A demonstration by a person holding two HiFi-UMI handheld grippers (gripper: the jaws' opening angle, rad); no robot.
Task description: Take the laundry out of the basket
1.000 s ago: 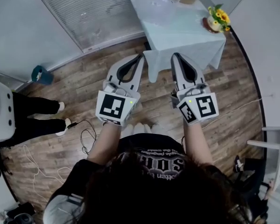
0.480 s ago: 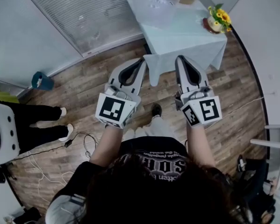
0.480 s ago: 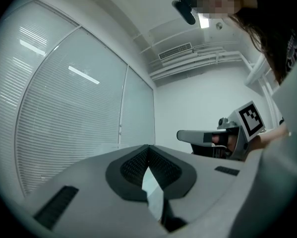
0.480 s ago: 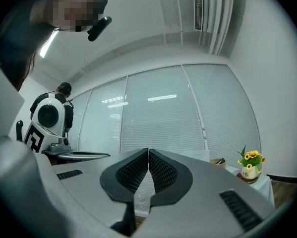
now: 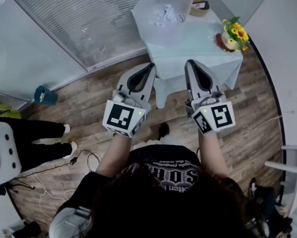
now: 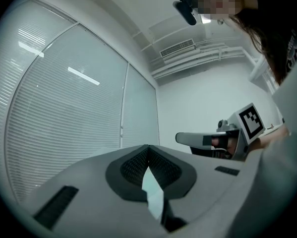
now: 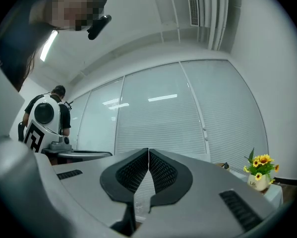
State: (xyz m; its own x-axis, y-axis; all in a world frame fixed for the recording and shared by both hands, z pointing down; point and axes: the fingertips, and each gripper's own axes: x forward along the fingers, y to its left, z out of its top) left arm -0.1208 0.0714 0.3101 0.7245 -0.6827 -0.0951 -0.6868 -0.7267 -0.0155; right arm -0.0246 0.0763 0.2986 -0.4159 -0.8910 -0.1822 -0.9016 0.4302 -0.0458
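Observation:
A translucent laundry basket (image 5: 164, 13) with white laundry (image 5: 168, 16) inside stands on a small table (image 5: 203, 43) covered by a pale cloth, at the top of the head view. I hold both grippers side by side in front of the table, short of the basket. My left gripper (image 5: 149, 66) is shut with nothing between its pads, and its tip (image 6: 148, 148) points up at the blinds. My right gripper (image 5: 189, 63) is also shut and empty, with its tip (image 7: 148, 151) aimed at the windows. Neither gripper view shows the basket.
A pot of sunflowers (image 5: 233, 33) stands on the table's right corner and a dark object (image 5: 200, 5) lies behind the basket. Another person (image 5: 19, 138) in black stands at the left. Cables (image 5: 86, 152) trail on the wood floor. A teal object (image 5: 44, 94) stands by the window wall.
The table and basket have come further into view and lie closer to the grippers. Both grippers stay shut and side by side.

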